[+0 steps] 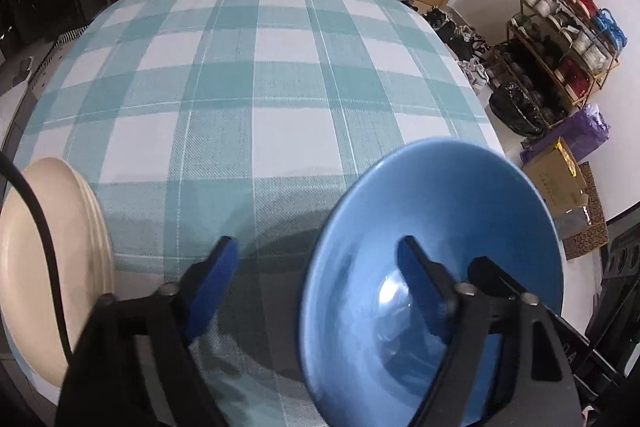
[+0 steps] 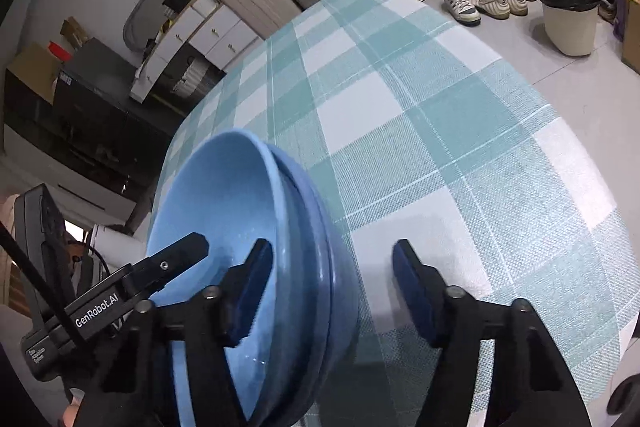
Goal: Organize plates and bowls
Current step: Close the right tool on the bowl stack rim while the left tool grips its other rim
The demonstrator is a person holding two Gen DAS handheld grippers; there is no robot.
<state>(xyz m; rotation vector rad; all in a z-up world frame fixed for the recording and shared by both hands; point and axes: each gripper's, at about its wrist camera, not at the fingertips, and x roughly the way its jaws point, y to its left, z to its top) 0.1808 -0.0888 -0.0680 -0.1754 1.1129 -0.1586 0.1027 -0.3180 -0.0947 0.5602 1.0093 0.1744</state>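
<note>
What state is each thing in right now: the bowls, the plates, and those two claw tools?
Blue bowls: nested in a stack on the checked tablecloth, rims straddled by both grippers.
Cream plates: stacked together, untouched, at the table's left edge.
Left gripper: open, one finger inside the top bowl, one outside.
Right gripper: open, one finger inside the bowl, one outside.
Waste bin: upright on the floor, lined with a black bag.

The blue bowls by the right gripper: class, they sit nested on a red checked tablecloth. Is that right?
Not quite. In the right wrist view the blue bowls are nested, but the tablecloth is checked in teal and white, not red.
</note>
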